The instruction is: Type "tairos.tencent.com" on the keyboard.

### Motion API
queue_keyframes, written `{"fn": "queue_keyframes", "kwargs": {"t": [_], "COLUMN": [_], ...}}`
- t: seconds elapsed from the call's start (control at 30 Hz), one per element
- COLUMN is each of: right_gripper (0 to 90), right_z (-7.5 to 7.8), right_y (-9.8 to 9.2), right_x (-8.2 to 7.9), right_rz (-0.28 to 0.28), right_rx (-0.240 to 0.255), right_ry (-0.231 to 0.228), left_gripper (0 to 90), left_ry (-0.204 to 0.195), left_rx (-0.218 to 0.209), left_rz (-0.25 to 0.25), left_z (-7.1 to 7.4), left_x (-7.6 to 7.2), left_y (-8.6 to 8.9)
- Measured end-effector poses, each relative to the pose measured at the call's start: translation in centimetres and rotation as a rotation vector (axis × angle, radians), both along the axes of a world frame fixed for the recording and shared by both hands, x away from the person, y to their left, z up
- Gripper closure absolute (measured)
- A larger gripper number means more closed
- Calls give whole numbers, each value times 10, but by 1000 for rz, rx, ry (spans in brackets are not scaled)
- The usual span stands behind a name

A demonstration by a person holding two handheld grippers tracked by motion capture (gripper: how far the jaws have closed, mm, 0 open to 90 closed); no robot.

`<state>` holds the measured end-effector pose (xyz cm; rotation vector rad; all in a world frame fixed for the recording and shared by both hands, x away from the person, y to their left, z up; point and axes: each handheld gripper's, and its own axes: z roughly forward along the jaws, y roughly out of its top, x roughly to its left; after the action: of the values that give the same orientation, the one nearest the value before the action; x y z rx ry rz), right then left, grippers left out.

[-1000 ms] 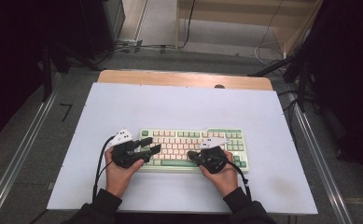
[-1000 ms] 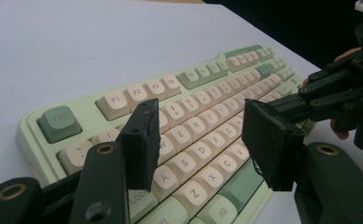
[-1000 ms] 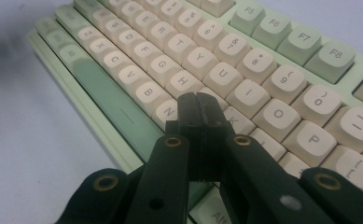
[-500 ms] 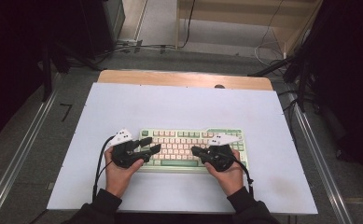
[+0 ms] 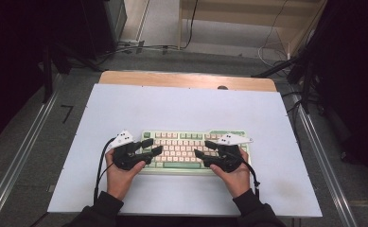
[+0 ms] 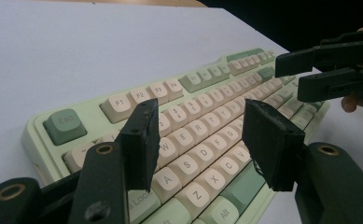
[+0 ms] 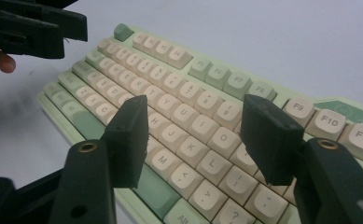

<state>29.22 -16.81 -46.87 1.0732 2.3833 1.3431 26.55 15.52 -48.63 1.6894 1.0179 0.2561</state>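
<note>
A mint-green keyboard [image 5: 184, 150] with cream keys lies on the white table near the person's side. My left gripper [image 5: 152, 146] hovers open over its left end, held in the left hand and pointing right. In the left gripper view my left gripper [image 6: 200, 116] frames the W-to-X letter keys [image 6: 202, 154]. My right gripper [image 5: 203, 149] is open over the right half and points left. In the right gripper view my right gripper [image 7: 195, 107] stands above the H-to-L keys [image 7: 188, 140]. Nothing is between either pair of jaws. The two sets of tips face each other a short way apart.
The white table surface [image 5: 181, 106] spreads wide behind and beside the keyboard, with a wooden strip [image 5: 186, 79] along its far edge. Metal rails [image 5: 25, 156] run down both sides. Cables [image 5: 139, 47] lie on the floor beyond the table.
My right gripper has shifted slightly to the right over the keyboard. The left gripper and the keyboard have stayed in place.
</note>
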Motion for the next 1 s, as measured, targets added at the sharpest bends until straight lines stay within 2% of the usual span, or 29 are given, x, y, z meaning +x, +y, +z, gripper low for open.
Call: {"fn": "queue_keyframes", "kwargs": {"t": [0.73,0.93,1.0], "right_gripper": [374,373,372], "right_z": [0,0,1], "right_y": [-11,-14,-16], "right_x": [2,3,3], "right_rz": [-32,-37,-44], "right_rx": [-5,-10,-14], "right_ry": [-5,-7,-12], "left_gripper": [391,351,346], "left_ry": [-10,-13,-9], "left_rx": [2,4,-4], "left_rz": [48,78,104], "left_z": [1,3,4], "left_x": [-1,-2,-4], "left_y": [4,10,14]}}
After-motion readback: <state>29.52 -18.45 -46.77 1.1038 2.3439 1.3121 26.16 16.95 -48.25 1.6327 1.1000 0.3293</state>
